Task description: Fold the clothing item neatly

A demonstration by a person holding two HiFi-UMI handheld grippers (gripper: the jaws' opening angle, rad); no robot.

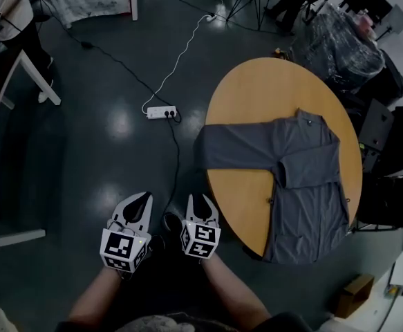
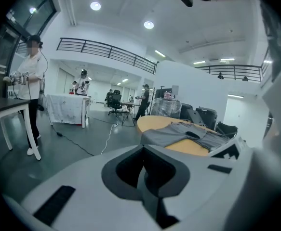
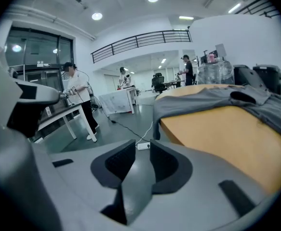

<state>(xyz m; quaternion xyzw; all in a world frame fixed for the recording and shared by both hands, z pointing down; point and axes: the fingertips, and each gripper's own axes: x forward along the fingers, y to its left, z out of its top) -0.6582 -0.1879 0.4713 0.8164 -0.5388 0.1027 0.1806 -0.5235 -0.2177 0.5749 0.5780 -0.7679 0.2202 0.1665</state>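
Note:
A grey long-sleeved shirt [image 1: 305, 164] lies spread on the round wooden table [image 1: 256, 88], with one sleeve stretched left to the table's edge and the hem hanging over the near edge. Both grippers hover over the dark floor to the left of the table, close to my body and well short of the shirt. My left gripper [image 1: 144, 198] is shut with nothing in it; its jaws meet in the left gripper view [image 2: 142, 150]. My right gripper [image 1: 200, 200] stands slightly open and empty; floor shows through the narrow gap [image 3: 141, 150]. The shirt [image 3: 212, 97] lies ahead and to the right.
A white power strip [image 1: 162, 112] and its cable lie on the floor left of the table. A white table leg [image 1: 39, 78] stands at far left. Black cases [image 1: 388, 199] and a cardboard box [image 1: 355, 294] crowd the table's right side. A person [image 2: 32, 81] stands in the background.

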